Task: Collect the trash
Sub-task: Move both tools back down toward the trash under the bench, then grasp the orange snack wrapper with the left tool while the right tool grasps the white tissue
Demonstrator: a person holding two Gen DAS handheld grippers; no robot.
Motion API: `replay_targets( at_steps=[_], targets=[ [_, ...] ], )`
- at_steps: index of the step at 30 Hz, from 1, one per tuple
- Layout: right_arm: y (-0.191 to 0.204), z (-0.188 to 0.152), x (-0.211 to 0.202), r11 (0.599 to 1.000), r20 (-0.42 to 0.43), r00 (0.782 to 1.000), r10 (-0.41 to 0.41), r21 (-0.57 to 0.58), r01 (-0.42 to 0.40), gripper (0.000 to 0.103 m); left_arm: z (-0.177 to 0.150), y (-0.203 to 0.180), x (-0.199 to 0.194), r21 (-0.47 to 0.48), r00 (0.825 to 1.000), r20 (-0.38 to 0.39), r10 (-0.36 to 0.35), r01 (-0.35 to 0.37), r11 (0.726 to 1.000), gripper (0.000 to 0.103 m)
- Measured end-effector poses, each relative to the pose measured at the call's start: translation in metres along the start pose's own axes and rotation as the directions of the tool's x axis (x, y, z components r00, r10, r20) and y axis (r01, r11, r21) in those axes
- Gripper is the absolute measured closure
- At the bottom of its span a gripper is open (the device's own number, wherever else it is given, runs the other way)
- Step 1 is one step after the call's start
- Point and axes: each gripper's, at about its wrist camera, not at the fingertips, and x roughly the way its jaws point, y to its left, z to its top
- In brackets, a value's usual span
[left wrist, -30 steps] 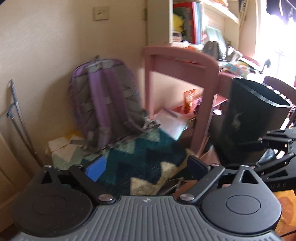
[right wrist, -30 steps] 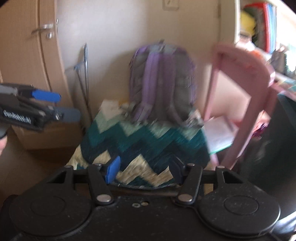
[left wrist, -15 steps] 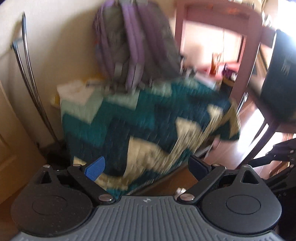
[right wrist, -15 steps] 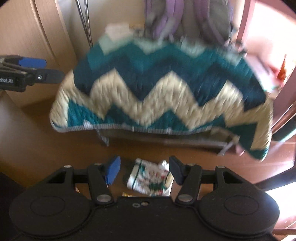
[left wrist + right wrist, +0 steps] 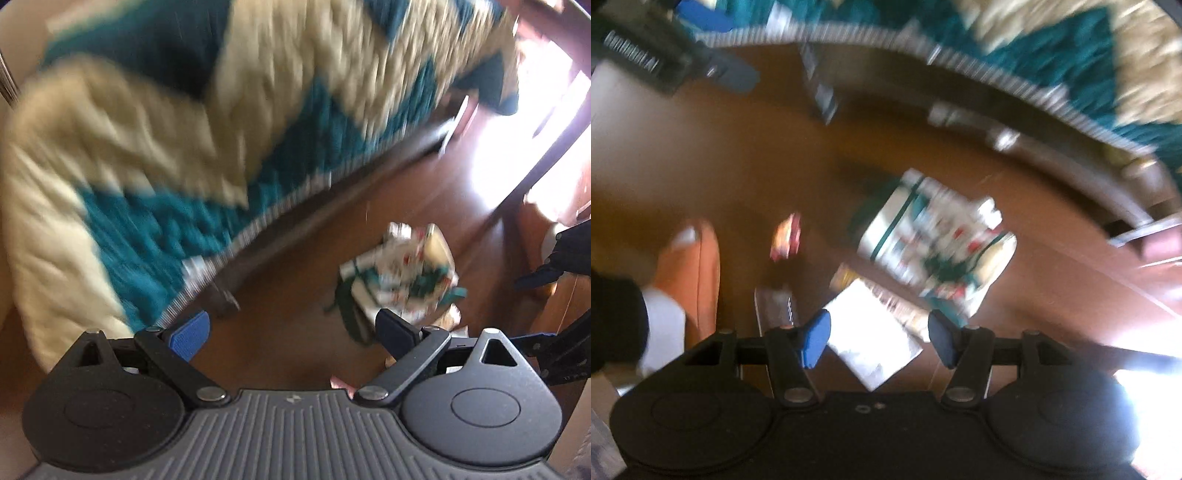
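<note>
Both views blurring with motion; detail soft. On the brown wooden floor (image 5: 701,155), just beside the hanging edge of the teal-and-cream zigzag blanket (image 5: 155,140), a crumpled printed wrapper (image 5: 934,240) in white, green and red is lying flat. The right claw (image 5: 875,341) is pointing almost straight down at the floor, jaws standing wide apart with nothing between the blue pads. From the wrapper, that claw is sitting toward the near side, with a white paper sheet (image 5: 871,339) lying directly under its gap and touching the wrapper's near corner. The wrapper's long axis is running diagonally, from upper left toward lower right in the right wrist view. A small red-and-yellow scrap (image 5: 786,236) is lying well to the wrapper's left, and beyond it an orange slipper (image 5: 692,273) on a person's foot. The left claw (image 5: 291,338) is also gaping empty, angled less steeply; the wrapper (image 5: 400,273) is lying ahead and to the right of its gap, near its right finger. Judging by this, the right claw is nearer the trash pile and better lined up, though the paper, not the wrapper, is sitting squarely beneath it.
</note>
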Motion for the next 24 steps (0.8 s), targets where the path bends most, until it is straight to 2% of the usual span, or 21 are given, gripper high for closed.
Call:
replay_targets(
  at_steps=[3,4,7,10,13,19,21,24],
  targets=[
    [0.01,-0.004,0.038,0.998,-0.094,0.996,0.011,-0.066,-0.017,0.045,-0.015,0.003,0.043,-0.025,0.996,-0.09,0.011,-0.013,1.0,0.006],
    [0.014,-0.005,0.048,0.995,-0.113,0.994,0.012,-0.094,-0.022,0.045,-0.021,0.006,0.058,-0.054,0.992,-0.128,-0.005,-0.002,0.999,0.006],
    [0.023,-0.009,0.074,0.986,-0.137,0.991,0.008,-0.166,-0.031,0.045,-0.041,0.011,0.095,-0.139,0.975,-0.212,-0.069,0.04,0.989,0.006],
    [0.027,-0.011,0.097,0.973,-0.148,0.989,0.006,-0.226,-0.04,0.045,-0.059,0.008,0.124,-0.158,0.957,-0.271,-0.102,0.061,0.986,0.006],
    [0.031,-0.012,0.119,0.962,-0.186,0.982,0.024,-0.262,-0.073,0.045,-0.072,0.009,0.149,-0.2,0.94,-0.313,-0.135,0.073,0.977,0.006],
    [0.032,-0.009,0.153,0.96,-0.205,0.979,0.008,-0.273,-0.065,0.046,-0.087,0.009,0.188,-0.274,0.91,-0.366,-0.194,0.094,0.957,0.006],
    [0.035,-0.01,0.16,0.955,-0.21,0.978,0.012,-0.289,-0.074,0.046,-0.089,0.003,0.197,-0.267,0.905,-0.375,-0.198,0.099,0.959,0.006],
    [0.04,-0.011,0.166,0.952,-0.181,0.983,-0.016,-0.304,-0.04,0.046,-0.091,-0.003,0.207,-0.264,0.902,-0.372,-0.218,0.122,0.957,0.006]
  ],
)
